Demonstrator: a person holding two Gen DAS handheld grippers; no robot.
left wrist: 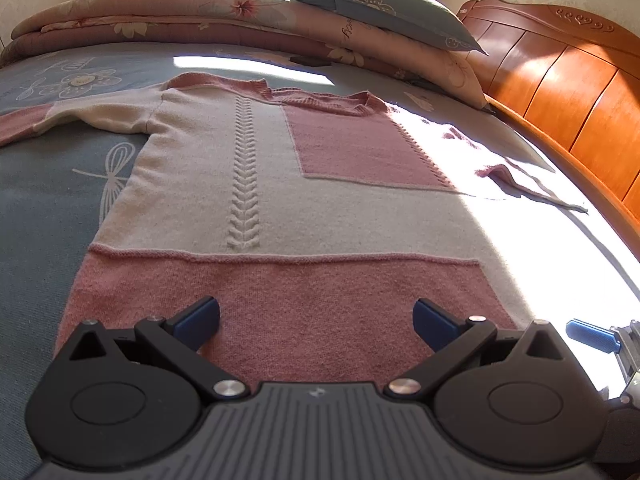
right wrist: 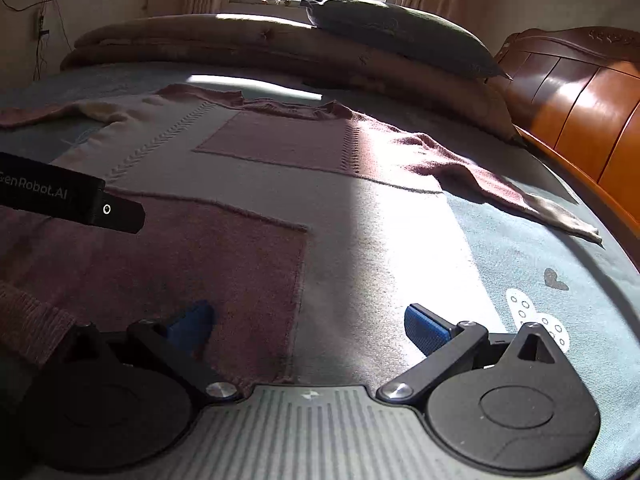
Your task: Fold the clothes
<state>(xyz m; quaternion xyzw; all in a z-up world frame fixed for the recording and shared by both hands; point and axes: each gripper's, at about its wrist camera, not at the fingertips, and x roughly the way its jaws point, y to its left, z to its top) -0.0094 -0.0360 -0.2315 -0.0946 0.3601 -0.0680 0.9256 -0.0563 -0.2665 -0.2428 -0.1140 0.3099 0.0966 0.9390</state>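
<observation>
A pink and cream knitted sweater (left wrist: pixel 280 184) lies flat on the bed, collar far, hem near, both sleeves spread sideways. My left gripper (left wrist: pixel 316 320) stands open just above the pink hem band, nothing between its fingers. One blue fingertip (left wrist: pixel 592 334) of the right gripper shows at that view's right edge. In the right wrist view the same sweater (right wrist: pixel 248 184) fills the middle, and my right gripper (right wrist: pixel 308 328) is open over the hem's right corner, empty. The black body of the left gripper (right wrist: pixel 72 200) reaches in from the left.
The blue flowered bedsheet (left wrist: pixel 48 208) surrounds the sweater. A folded pink quilt (left wrist: pixel 200 16) with a blue pillow (left wrist: pixel 380 8) on top lies along the far side. An orange wooden headboard (left wrist: pixel 568 92) runs along the right. Strong sunlight washes out the right side.
</observation>
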